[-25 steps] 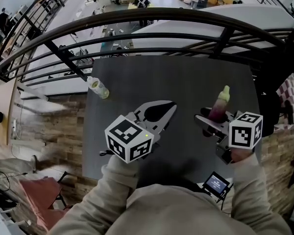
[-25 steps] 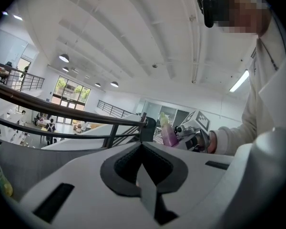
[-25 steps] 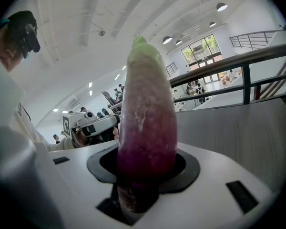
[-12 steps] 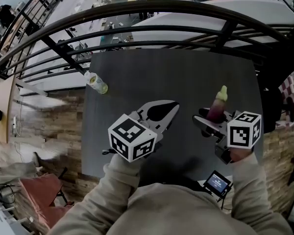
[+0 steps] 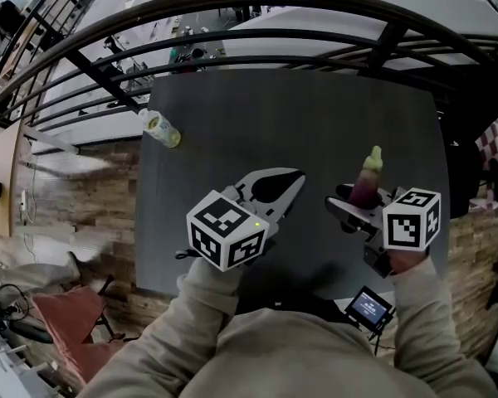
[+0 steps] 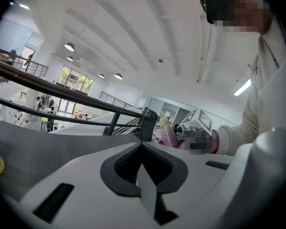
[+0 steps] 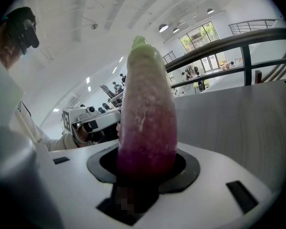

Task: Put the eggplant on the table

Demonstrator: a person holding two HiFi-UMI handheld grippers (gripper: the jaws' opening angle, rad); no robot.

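Note:
The eggplant (image 5: 367, 181), purple at its base and pale green at its tip, stands up out of my right gripper (image 5: 361, 202), which is shut on the purple end. In the right gripper view the eggplant (image 7: 147, 123) fills the middle, clamped between the jaws of the right gripper (image 7: 145, 162). It hangs over the right part of the dark grey table (image 5: 257, 114). My left gripper (image 5: 295, 177) hovers over the table's middle, shut with nothing in it; in its own view the left gripper (image 6: 142, 143) has its tips together, and the eggplant (image 6: 168, 132) shows beyond them.
A small plastic bottle (image 5: 161, 128) lies near the table's far left edge. A black metal railing (image 5: 257, 36) curves past the far edge, with a drop behind it. A small screen device (image 5: 368, 308) sits by the near right edge.
Both grippers have sunk slightly toward the table, and the right one still holds the eggplant. The head view has tilted, so the table and bottle sit higher in the picture.

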